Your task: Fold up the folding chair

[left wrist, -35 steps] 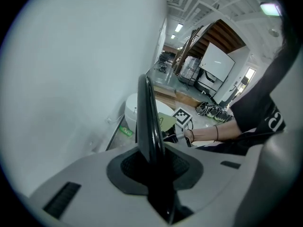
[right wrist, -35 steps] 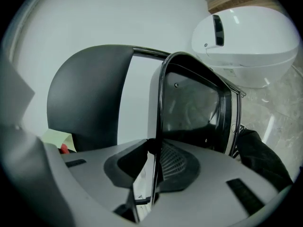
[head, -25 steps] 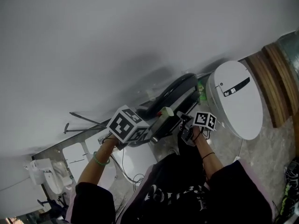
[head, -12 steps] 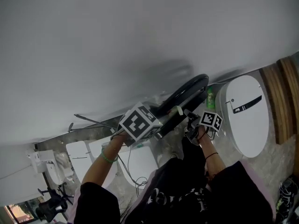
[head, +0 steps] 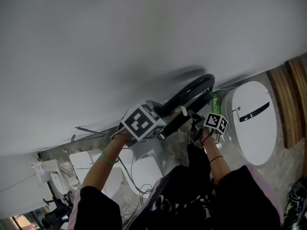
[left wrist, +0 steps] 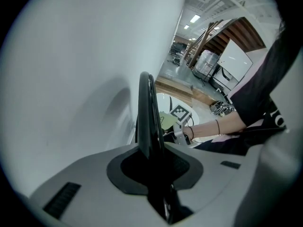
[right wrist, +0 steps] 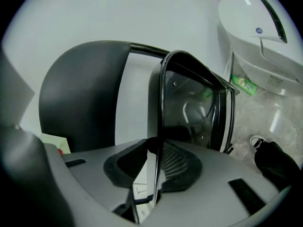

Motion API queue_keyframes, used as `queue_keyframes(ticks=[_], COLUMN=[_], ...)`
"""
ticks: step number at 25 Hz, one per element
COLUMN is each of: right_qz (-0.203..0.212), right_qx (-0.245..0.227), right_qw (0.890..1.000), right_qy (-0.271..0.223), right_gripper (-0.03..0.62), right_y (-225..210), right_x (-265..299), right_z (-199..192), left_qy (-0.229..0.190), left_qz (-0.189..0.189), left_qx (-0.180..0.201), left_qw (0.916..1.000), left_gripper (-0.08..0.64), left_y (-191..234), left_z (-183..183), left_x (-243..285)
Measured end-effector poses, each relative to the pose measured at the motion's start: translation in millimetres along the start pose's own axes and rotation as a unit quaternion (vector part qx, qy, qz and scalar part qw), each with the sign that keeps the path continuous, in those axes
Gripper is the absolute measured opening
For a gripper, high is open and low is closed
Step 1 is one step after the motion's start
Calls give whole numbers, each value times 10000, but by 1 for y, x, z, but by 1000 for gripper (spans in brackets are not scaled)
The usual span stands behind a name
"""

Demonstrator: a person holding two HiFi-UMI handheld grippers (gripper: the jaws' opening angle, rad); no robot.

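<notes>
**Two grips on one frame, chair against the wall**

The white wall [head: 120, 32] fills most of the head view. The black folding chair [head: 192, 92] stands just beside it, seat and back apparently drawn close, so folding looks nearly done. A white toilet-like fixture [head: 249, 121] sits to its right. The left gripper [left wrist: 154, 167] is clamped narrow on a black frame tube. The right gripper [right wrist: 154, 174] pinches a thin frame rail. Holding both sides probably keeps the frame from swinging open or tipping. A green bottle [head: 216, 99] stands between chair and fixture.
</notes>
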State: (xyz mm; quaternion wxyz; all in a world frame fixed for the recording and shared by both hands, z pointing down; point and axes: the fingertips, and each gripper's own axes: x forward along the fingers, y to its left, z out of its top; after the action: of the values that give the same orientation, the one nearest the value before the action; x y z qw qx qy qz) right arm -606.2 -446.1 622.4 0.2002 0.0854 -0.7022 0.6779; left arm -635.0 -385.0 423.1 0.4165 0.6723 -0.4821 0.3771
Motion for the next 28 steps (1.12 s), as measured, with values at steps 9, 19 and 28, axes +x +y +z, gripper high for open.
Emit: queue_keyframes(ticks=[9,19,28], right_qz=[49,107,60], right_qx=[156,62,-107], right_qw=[9994,9994,9995], right_qy=[-321,-317,-295], right_gripper=[77,77,77], right_y=[-4,1,2], right_x=[16,27,30], right_z=[33,40,40], left_qy=[-40,-403,-406], left_qz=[-103,-101,213], left_qx=[37,-129,77], left_qw=[9999,9991,9989], left_gripper=[72,72,90], left_y=[35,59,65], left_z=[30,37,36], left_x=[14,12,11])
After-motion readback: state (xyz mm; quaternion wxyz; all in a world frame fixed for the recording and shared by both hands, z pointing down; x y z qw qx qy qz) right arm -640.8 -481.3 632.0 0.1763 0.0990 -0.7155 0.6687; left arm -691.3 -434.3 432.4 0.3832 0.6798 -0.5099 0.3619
